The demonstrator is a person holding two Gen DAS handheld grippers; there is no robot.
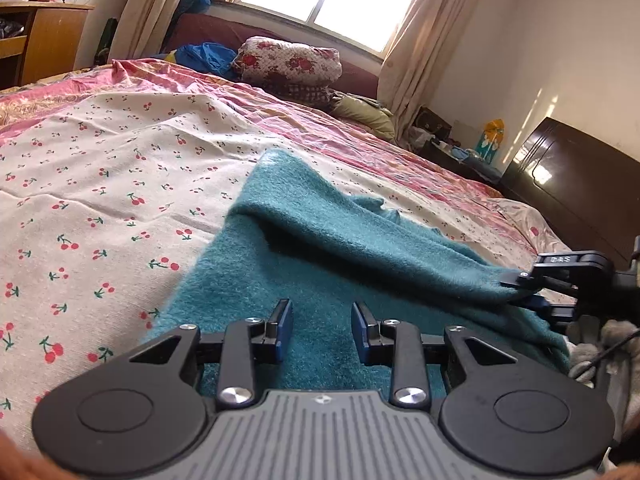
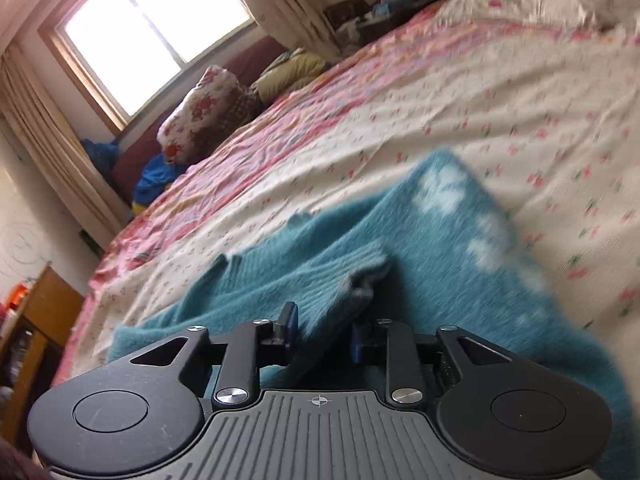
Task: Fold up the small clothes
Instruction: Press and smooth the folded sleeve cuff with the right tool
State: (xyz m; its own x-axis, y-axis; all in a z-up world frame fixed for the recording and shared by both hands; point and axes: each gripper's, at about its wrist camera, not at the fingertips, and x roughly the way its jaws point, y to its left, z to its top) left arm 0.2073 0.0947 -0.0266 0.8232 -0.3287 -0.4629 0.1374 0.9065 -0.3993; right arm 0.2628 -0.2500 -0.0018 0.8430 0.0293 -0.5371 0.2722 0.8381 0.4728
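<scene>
A fuzzy teal sweater (image 1: 320, 248) lies on the cherry-print bedsheet (image 1: 100, 184). My left gripper (image 1: 322, 330) is open and empty, hovering low over the sweater's near part. My right gripper (image 1: 516, 288) comes in from the right edge of the left wrist view, shut on the sweater's sleeve cuff, which it holds lifted over the body. In the right wrist view my right gripper (image 2: 322, 330) has the ribbed teal sleeve (image 2: 320, 280) between its jaws. The sweater (image 2: 460, 240) shows a white pattern along one side. That view is blurred.
A floral rolled quilt (image 1: 288, 60) and blue cloth (image 1: 204, 56) lie at the far end of the bed under the window. A wooden desk (image 1: 40, 40) stands at the left. A dark headboard (image 1: 576, 184) stands at the right.
</scene>
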